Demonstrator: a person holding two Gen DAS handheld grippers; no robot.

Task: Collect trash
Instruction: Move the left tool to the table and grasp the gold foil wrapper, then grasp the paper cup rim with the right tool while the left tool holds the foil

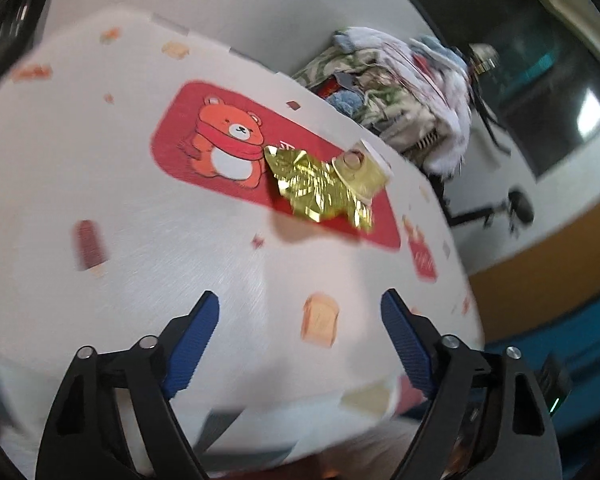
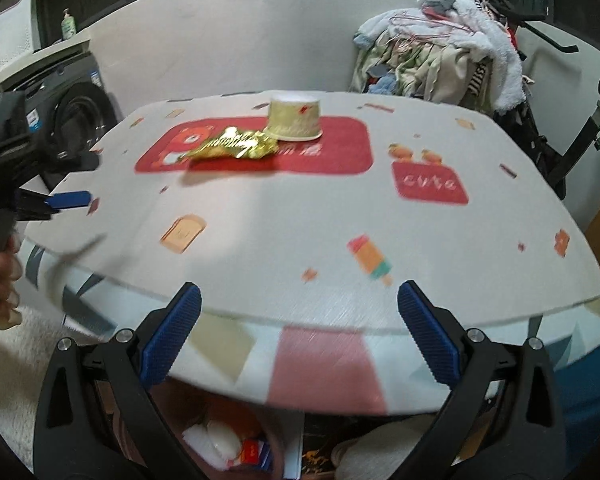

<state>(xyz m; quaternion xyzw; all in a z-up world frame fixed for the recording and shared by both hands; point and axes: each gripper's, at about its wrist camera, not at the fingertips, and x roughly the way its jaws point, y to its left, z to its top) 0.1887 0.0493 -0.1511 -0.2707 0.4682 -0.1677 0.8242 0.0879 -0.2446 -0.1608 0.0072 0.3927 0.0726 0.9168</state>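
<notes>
While your left tool (image 1: 300, 312) and right tool (image 2: 299, 304) both hang wide and empty, the gold wrapper (image 2: 234, 145) lies on the table (image 2: 300, 220). The paper cup (image 2: 295, 117) stands upside down, touching it.

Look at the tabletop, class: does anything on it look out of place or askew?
Yes. A crumpled gold wrapper lies on the tablecloth's red bear panel, and beside it a paper cup stands upside down, rim on the cloth. Both look like litter.

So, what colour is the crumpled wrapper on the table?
Shiny gold wrapper; the left wrist view shows it best.
</notes>
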